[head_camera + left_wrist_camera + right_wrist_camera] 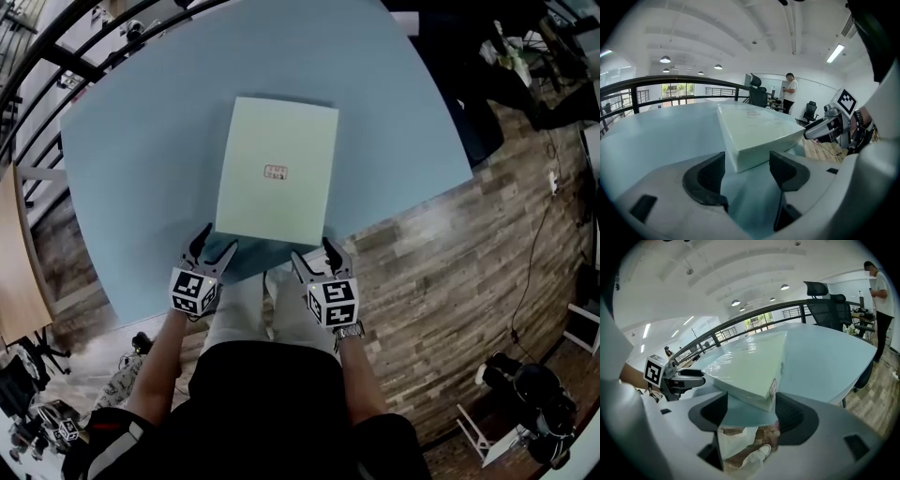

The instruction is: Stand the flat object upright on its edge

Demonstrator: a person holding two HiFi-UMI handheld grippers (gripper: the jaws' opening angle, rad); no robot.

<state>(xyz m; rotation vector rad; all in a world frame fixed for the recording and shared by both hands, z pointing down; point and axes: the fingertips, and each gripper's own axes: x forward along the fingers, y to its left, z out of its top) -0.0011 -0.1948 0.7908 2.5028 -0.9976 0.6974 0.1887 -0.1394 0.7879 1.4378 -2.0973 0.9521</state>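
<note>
A flat pale green box [277,171] with a small red label lies face up on the light blue table [150,141]. My left gripper [215,246] stands open at the box's near left corner [740,161], with that corner just ahead of the jaws and nothing pressed. My right gripper [314,251] stands open at the near right corner [768,397], which reaches to the gap between the pads. In the left gripper view the other gripper [829,126] shows at the right. Both sets of jaws have just been opening.
The near table edge [253,272] lies right under both grippers, with wooden floor [441,272] below. A black railing [37,66] curves round the table's far left. A person [790,91] and office chairs [825,303] stand beyond the table.
</note>
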